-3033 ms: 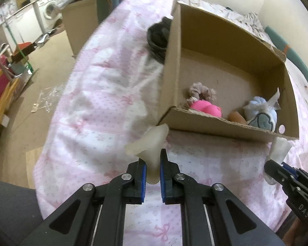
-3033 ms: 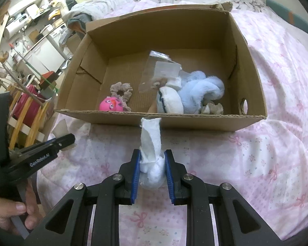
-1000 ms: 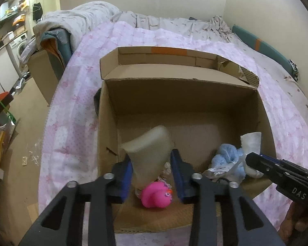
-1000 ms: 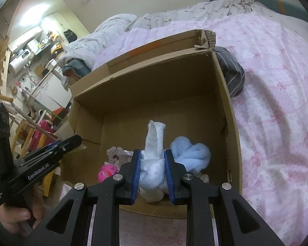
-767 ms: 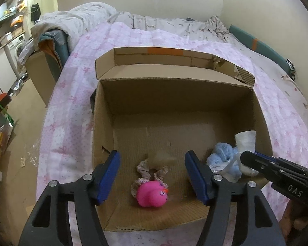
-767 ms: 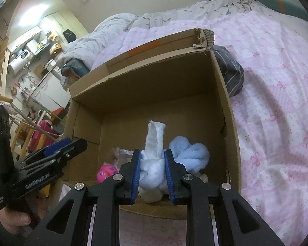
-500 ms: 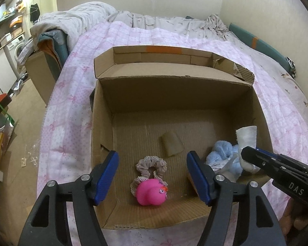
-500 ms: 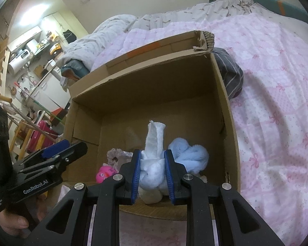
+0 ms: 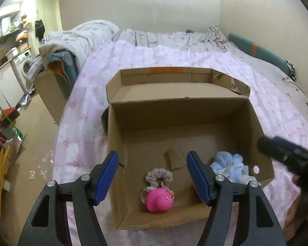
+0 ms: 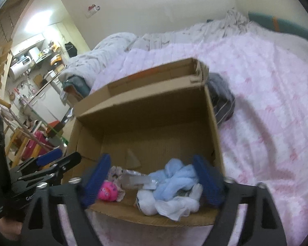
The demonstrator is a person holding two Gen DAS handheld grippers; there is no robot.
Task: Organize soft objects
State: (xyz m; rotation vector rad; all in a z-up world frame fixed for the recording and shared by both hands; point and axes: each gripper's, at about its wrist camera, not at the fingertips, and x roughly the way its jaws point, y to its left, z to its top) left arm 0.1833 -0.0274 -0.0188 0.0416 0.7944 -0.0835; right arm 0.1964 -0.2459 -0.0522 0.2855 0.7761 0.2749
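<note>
Soft objects lie in the cardboard box, lower centre of both frames. Left gripper and right gripper hover above them, both spread wide and empty; white cloth lies directly beneath the right.

One cardboard box sits on the bed. Inside: one pink rubber duck, one frilly scrunchie, one tan piece, one light-blue plush, one white cloth.

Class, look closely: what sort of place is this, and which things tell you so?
Most likely a lived-in bedroom: a pink quilt covers a bed, a rumpled duvet is heaped beside it, and a washing machine stands beyond.
</note>
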